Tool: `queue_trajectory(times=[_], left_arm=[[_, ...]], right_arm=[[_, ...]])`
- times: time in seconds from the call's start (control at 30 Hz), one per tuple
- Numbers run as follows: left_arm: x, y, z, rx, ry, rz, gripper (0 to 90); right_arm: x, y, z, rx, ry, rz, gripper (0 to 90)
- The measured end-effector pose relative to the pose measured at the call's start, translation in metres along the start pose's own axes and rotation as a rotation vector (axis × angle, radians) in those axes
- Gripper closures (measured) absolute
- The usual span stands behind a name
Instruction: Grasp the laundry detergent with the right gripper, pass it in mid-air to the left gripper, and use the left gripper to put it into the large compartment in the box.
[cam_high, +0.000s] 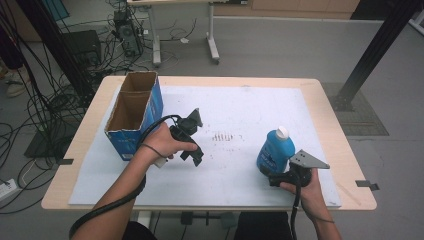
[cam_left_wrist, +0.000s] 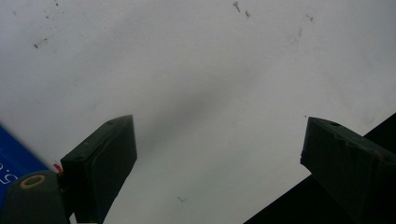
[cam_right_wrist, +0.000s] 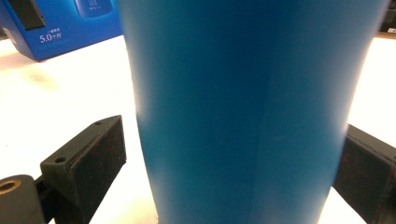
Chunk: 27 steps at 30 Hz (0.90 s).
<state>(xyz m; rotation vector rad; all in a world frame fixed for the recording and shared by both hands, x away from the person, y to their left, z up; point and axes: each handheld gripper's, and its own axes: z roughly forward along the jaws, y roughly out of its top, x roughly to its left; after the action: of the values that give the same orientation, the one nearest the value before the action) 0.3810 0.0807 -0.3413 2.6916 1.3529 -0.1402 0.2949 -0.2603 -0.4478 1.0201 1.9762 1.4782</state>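
Note:
A blue bottle (cam_high: 275, 148) with a white cap stands upright at the right front of the white board (cam_high: 235, 107). My right gripper (cam_high: 270, 175) is low at its base, and the bottle (cam_right_wrist: 243, 93) stands between the jaws. In the right gripper view the right gripper (cam_right_wrist: 233, 126) is open: its left pad (cam_right_wrist: 100, 156) stands apart from the bottle wall, while the right pad meets the bottle's edge. My left gripper (cam_high: 193, 150) is held over the board's middle left. The left gripper (cam_left_wrist: 217, 123) is open, with bare white board (cam_left_wrist: 210, 70) between its jaws.
An open blue cardboard box (cam_high: 134, 111) lies at the board's left, with its corner (cam_left_wrist: 14, 158) in the left gripper view and its printed side (cam_right_wrist: 60, 28) in the right one. The wooden table (cam_high: 331, 131) rims the board. Cables, a desk frame and black posts stand on the floor behind.

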Motion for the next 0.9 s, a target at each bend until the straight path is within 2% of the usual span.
queue_trajectory(times=[0.5, 0.9], left_arm=[[-0.0009, 0.001, 0.0007, 0.001, -0.001, 0.0, 10.8], [-0.0006, 0.001, 0.0003, 0.002, 0.0, -0.001, 10.9]], right_arm=[[0.0019, 0.0013, 0.0002, -0.044, -0.009, -0.01, 9.9], [0.0022, 0.0009, 0.0001, -0.07, -0.024, -0.009, 24.2]])
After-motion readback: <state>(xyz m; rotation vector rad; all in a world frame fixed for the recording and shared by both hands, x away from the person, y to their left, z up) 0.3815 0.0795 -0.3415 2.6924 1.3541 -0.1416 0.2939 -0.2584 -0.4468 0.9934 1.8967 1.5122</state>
